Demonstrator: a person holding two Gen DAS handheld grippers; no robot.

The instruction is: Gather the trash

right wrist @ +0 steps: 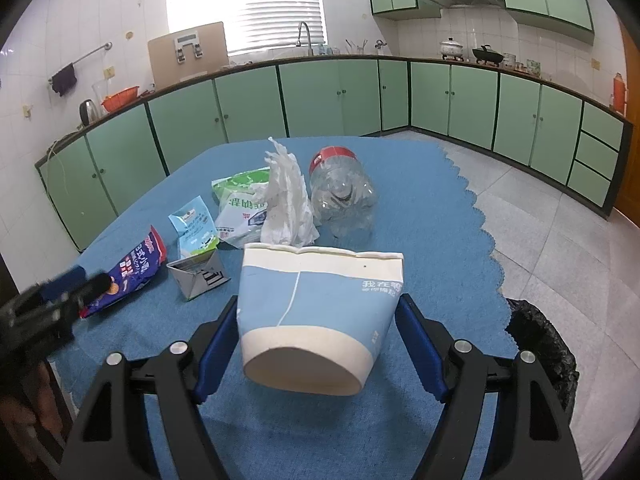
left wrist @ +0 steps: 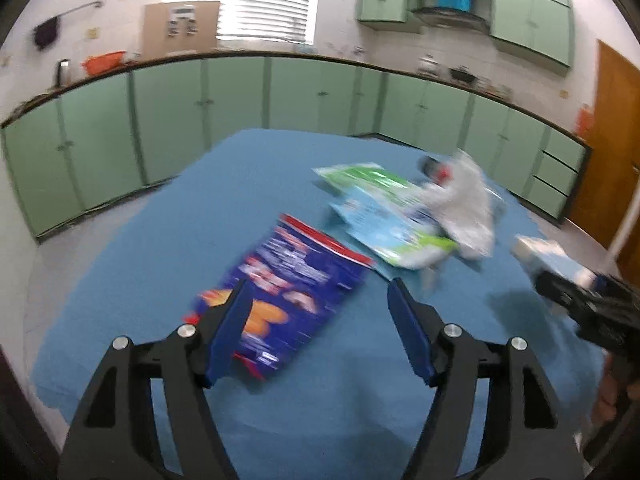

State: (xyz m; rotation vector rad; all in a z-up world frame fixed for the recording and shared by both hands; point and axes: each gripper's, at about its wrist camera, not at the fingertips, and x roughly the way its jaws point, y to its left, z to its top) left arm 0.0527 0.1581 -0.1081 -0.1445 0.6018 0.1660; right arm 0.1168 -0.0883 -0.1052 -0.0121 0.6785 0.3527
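**Paper cup in the right claw, left claw wide over the snack bag**

Nearest to me, the right gripper (right wrist: 318,344) holds a squashed blue-and-cream paper cup (right wrist: 316,316) between its blue pads, base toward the camera, lifted above the blue tablecloth (right wrist: 432,248). Just off the table's right edge stands a bin lined with a black plastic bag (right wrist: 544,344).

The left gripper (left wrist: 316,328) hangs with its jaws spread wide and nothing between them, above the near end of a dark blue snack bag with a red top edge (left wrist: 292,292) that lies flat on the cloth; the view from this hand is blurred.

Beyond the cup, a small grey-and-blue folded carton (right wrist: 198,276) sits beside the snack bag. Behind it lie a light blue milk pouch (right wrist: 194,228) and a green-and-white plastic packet (right wrist: 240,208), touching a crumpled white tissue (right wrist: 288,204) that stands up tall. Just right of the tissue rests a crushed clear plastic bottle with a red label (right wrist: 342,196).

Farther off, green kitchen cabinets (right wrist: 320,96) run along the walls under a bright window with blinds (right wrist: 244,4).
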